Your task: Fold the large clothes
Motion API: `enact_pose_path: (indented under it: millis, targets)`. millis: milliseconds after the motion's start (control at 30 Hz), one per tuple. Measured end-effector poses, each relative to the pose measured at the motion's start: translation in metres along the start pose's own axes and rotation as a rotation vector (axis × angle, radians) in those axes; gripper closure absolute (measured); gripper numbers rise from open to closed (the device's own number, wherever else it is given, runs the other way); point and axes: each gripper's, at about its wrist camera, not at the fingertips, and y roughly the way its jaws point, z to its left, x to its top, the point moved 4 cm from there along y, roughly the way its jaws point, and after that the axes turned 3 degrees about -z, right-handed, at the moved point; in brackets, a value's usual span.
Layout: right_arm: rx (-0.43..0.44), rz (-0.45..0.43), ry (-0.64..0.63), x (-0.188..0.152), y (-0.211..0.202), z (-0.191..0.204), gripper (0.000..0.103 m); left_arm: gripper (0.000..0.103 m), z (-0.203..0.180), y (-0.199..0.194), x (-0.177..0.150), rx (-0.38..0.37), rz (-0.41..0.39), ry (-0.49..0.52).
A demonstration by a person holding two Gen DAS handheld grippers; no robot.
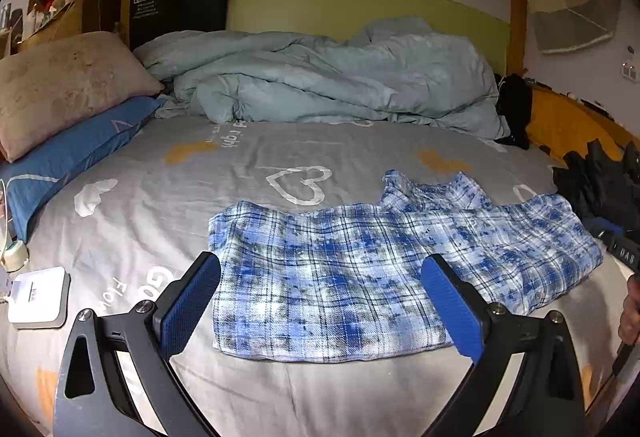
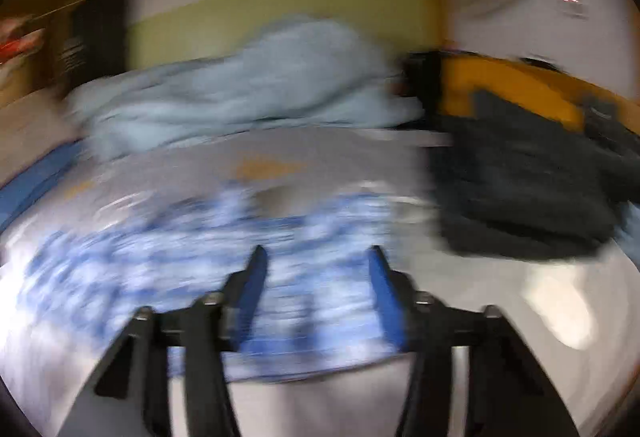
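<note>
Plaid blue-and-white shirt [image 1: 384, 269] lies partly folded on your grey sheet [image 1: 240, 165], spread to the right of centre; left view is sharp, right view is smeared by blur; only the left view gives you the plaid lines, the white heart print [image 1: 300, 183], the two pillows [image 1: 60, 109], the white box [image 1: 38, 297] at the near left edge and a bit of your hand [image 1: 632, 305] at the far right edge; right view shows the dark clothes pile [image 2: 520, 197] much larger and closer, beside the shirt [image 2: 200, 269]; pale blue duvet [image 1: 340, 77] is bunched at the back in both; your left gripper [image 1: 320, 277] has its jaws wide apart, nothing between the pads; it hangs over the shirt's near end, the left finger [image 1: 188, 305] just past the shirt's left edge, the right finger over the cloth; your right gripper [image 2: 318, 265] has its jaws apart too, narrower, with no cloth pinched that you can make out through the blur; it points over the shirt's right part, near edge of the cloth just under the fingers.
</note>
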Motion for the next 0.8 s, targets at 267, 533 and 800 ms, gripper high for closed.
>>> enact_pose_path:
  millis: [267, 533, 800]
  targets:
    - [0.074, 0.298, 0.017, -0.059, 0.063, 0.027, 0.098, 0.003, -0.003, 0.003, -0.004, 0.009, 0.006, 0.026]
    - [0.113, 0.309, 0.083, -0.058, 0.054, -0.001, 0.102, 0.003, 0.003, 0.013, -0.004, -0.051, 0.053, -0.035]
    - [0.101, 0.335, 0.085, -0.038, 0.084, 0.007, 0.102, 0.003, 0.013, 0.017, -0.006, -0.047, 0.076, -0.086]
